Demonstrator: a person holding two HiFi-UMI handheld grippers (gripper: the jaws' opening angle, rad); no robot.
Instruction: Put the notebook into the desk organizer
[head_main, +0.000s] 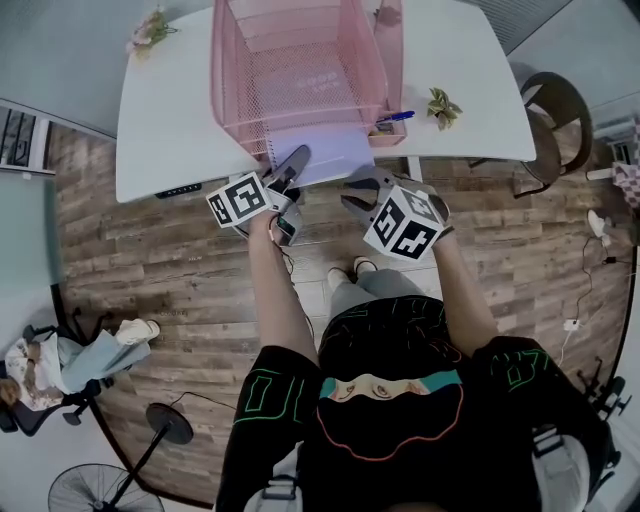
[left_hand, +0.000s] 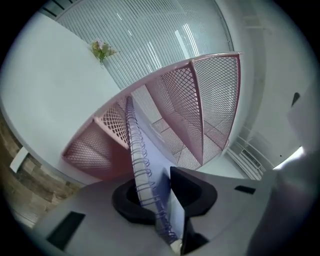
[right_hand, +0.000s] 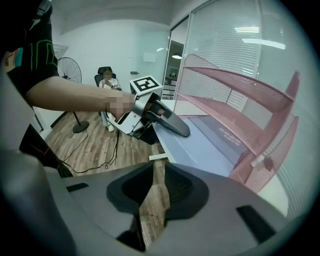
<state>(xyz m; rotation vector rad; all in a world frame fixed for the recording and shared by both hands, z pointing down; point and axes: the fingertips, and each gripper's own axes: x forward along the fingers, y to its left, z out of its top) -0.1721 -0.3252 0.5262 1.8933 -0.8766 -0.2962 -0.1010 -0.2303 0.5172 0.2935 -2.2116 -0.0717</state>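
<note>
A pink mesh desk organizer (head_main: 228, 90) stands on the white table (head_main: 170, 110). A lavender spiral notebook (head_main: 325, 155) lies flat with its far part inside the bottom tier and its near part sticking out toward me. My left gripper (head_main: 293, 165) is shut on the notebook's near left corner. In the left gripper view the wire spiral (left_hand: 142, 165) runs between the pads (left_hand: 187, 187). My right gripper (head_main: 358, 190) hovers just off the table's front edge, right of the notebook. Its jaws stand a narrow gap apart with only floor showing between them (right_hand: 155, 175).
A blue pen (head_main: 398, 116) sits in the small side cup at the organizer's right. There is a small plant (head_main: 442, 106) on the table's right and flowers (head_main: 150, 30) at its far left. A chair (head_main: 555, 110) stands right of the table. Cables lie on the wooden floor.
</note>
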